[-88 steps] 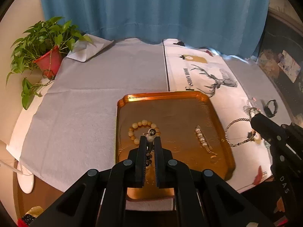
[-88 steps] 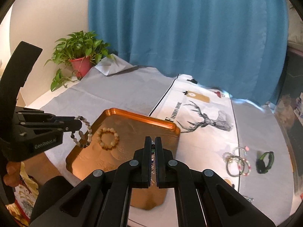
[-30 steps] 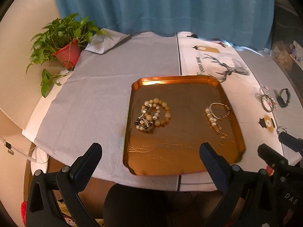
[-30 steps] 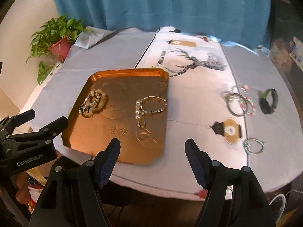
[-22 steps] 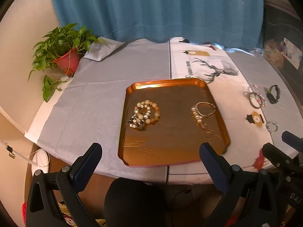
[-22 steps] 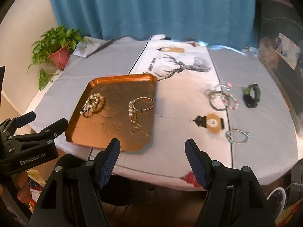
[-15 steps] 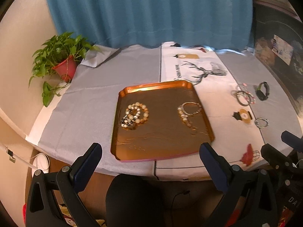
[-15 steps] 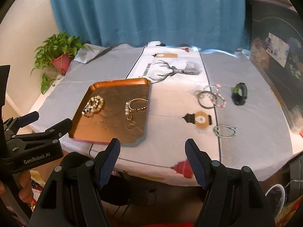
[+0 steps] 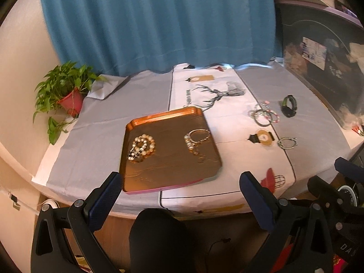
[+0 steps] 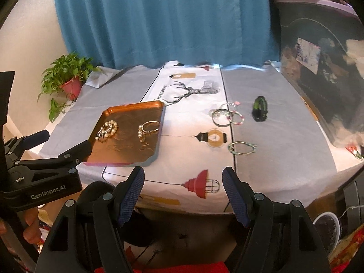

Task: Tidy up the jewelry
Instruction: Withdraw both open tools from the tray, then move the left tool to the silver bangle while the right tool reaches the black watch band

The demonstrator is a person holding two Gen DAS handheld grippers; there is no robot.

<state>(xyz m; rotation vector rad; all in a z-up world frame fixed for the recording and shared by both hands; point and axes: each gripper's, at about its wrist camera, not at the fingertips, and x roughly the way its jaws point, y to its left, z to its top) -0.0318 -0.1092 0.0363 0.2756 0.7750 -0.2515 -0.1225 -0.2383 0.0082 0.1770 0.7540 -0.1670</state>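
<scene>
Fetching the next bracelet for the tray

Both empty and spread wide: left hand-held gripper, right hand-held gripper, off the counter edge. Two beaded pieces already in tray at 10 o'clock; loose bracelets, green bracelet and watch at 1 o'clock. Best approached low, pinching one strand only

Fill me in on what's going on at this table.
A person is sorting jewelry with a claw in each hand. Both the left claw and the right claw are open and empty, held off the table's near edge. Two bead bracelets and a pearl chain lie in the copper tray; bangles, a green bracelet and a dark band wait on the cloth.
</scene>
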